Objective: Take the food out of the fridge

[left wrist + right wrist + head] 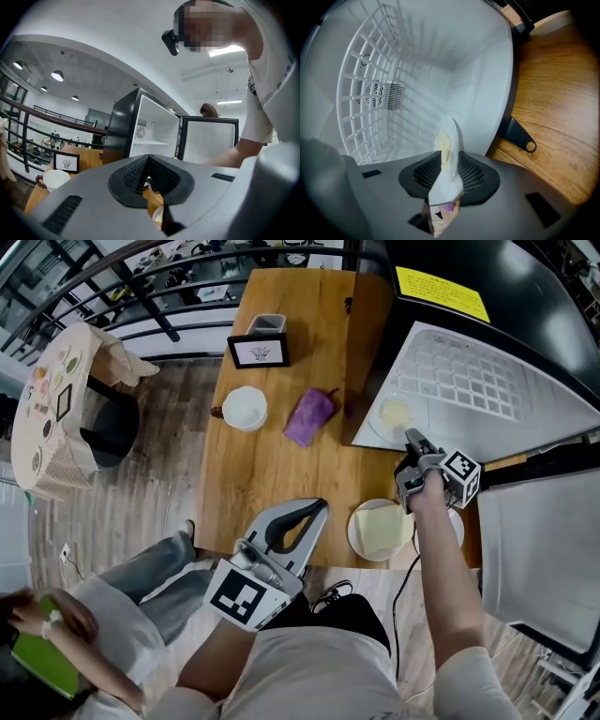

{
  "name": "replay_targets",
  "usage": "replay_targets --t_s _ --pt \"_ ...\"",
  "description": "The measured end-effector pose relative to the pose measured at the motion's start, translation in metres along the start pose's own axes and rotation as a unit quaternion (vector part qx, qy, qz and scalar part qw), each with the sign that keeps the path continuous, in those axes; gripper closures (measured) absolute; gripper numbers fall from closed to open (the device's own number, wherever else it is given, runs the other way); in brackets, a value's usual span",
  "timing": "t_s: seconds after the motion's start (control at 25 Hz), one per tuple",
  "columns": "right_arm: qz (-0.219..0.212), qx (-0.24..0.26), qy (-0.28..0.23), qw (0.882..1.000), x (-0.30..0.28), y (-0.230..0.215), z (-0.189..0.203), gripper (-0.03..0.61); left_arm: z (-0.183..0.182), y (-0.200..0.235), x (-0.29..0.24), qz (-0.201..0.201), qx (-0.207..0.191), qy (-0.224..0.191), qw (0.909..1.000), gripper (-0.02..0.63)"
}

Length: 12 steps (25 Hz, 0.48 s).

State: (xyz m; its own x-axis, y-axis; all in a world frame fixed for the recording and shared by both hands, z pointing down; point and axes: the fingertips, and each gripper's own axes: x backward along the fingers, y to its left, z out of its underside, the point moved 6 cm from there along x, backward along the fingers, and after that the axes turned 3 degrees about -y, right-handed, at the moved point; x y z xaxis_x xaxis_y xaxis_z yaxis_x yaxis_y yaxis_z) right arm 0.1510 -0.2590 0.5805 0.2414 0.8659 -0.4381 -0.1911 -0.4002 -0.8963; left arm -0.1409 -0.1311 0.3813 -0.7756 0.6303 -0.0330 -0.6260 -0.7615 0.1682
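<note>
The fridge point(487, 343) stands open at the table's right end, its white inside and wire shelf point(361, 93) facing me. A white plate with pale yellow food point(394, 415) sits on the fridge floor. My right gripper point(413, 440) reaches in and is shut on the plate's near rim; in the right gripper view the plate point(449, 140) stands edge-on between the pads of the right gripper point(449, 174). My left gripper point(317, 508) hovers over the table's front edge, shut and holding nothing. In its own view, the left gripper point(148, 159) points at the open fridge point(154, 126).
On the wooden table point(272, 474) lie a plate with a yellow slab point(380, 529), a white bowl point(245, 409), a purple bundle point(309, 415), a framed sign point(258, 352) and a small box point(268, 325). The fridge door point(539, 549) hangs open at the right. A person sits bottom left.
</note>
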Motion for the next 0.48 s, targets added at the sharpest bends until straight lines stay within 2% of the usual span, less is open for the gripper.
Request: replay_targets --t_s 0.08,0.16,0.32,0.48 --pt "0.011 -0.003 0.000 1.000 -0.002 -0.003 0.000 0.536 0.001 0.002 0.000 -0.003 0.004 0.004 1.0000 0.606" --pt "0.007 -0.011 -0.001 1.000 -0.002 -0.005 0.000 0.540 0.002 0.001 -0.002 -0.003 0.011 0.004 0.9999 0.606" --pt "-0.038 -0.020 -0.005 0.999 0.002 0.002 0.001 0.550 0.002 -0.001 0.000 -0.004 0.015 0.006 0.9999 0.606" --pt "-0.059 -0.012 -0.011 0.998 0.010 0.008 0.001 0.554 0.002 -0.005 0.003 -0.003 0.002 -0.003 1.0000 0.606"
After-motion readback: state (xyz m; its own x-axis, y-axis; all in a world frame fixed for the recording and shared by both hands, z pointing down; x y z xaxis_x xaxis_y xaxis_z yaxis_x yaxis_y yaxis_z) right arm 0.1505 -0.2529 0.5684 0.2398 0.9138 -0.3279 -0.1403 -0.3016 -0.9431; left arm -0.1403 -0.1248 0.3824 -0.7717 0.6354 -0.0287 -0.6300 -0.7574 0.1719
